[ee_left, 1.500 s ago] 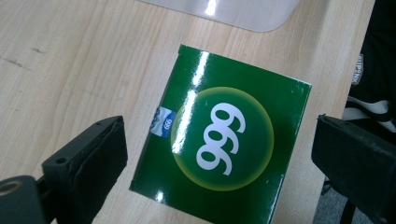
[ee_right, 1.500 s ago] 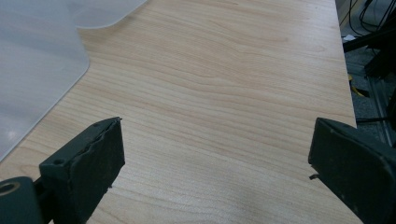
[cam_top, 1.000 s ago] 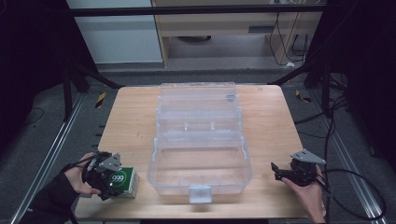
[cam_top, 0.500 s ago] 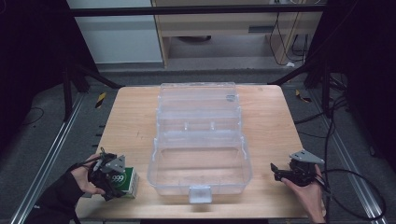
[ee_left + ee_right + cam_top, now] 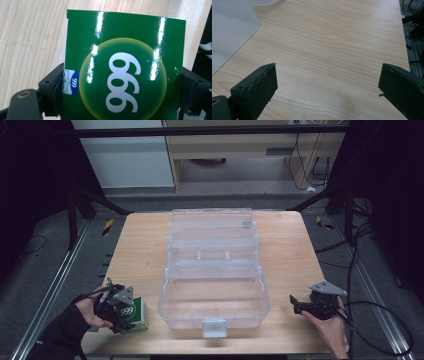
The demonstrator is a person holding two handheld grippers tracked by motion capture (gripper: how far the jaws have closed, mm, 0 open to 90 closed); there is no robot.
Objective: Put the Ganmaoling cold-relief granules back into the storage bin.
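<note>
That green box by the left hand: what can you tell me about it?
The green box is glossy, like printed card, with white "999" in a yellow-ringed circle and a small blue label at one edge. It lies flat on the wooden table at its near left corner. The left tool has just been closing; its pads press both sides.

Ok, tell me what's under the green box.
The green box lies flat on the wooden table. Bare wood shows around it in the left gripper view. Its underside is covered, so anything beneath cannot be seen. The left tongs straddle its sides.

Black grippers (image 5: 299, 306) with grey plates, trailing cables, dark sleeves (image 5: 62, 335).
</note>
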